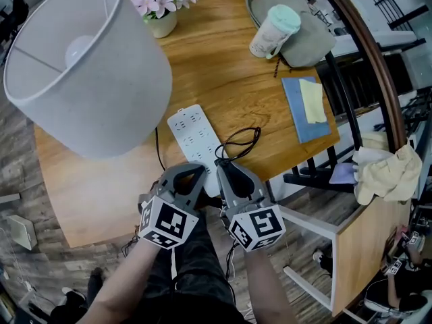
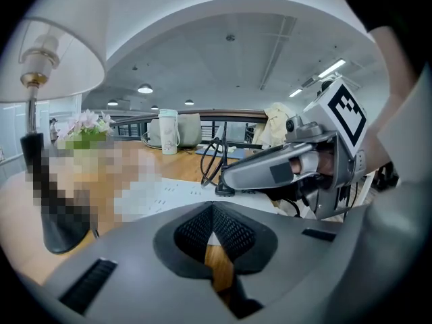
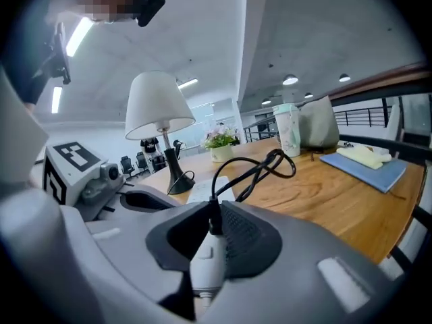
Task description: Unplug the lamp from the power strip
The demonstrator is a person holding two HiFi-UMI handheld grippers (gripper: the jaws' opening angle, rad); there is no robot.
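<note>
A white power strip [image 1: 192, 130] lies on the wooden table [image 1: 223, 73], beside a lamp with a white shade [image 1: 81, 66]. My right gripper [image 1: 221, 166] is at the strip's near end, shut on the lamp's white plug [image 3: 208, 262]. The plug's black cord [image 3: 260, 167] loops away over the table. I cannot tell whether the plug still sits in the strip. My left gripper [image 1: 196, 169] is just left of it, also at the strip's near end. Its jaws stand a narrow gap apart with nothing between them; only wood shows through.
At the back of the table stand a pot of pink flowers [image 1: 162, 12], a lidded cup [image 1: 273, 29] and a grey bag [image 1: 310, 32]. A blue notebook [image 1: 304, 106] lies near the right edge. A chair and a yellowish cloth [image 1: 388, 171] are off to the right.
</note>
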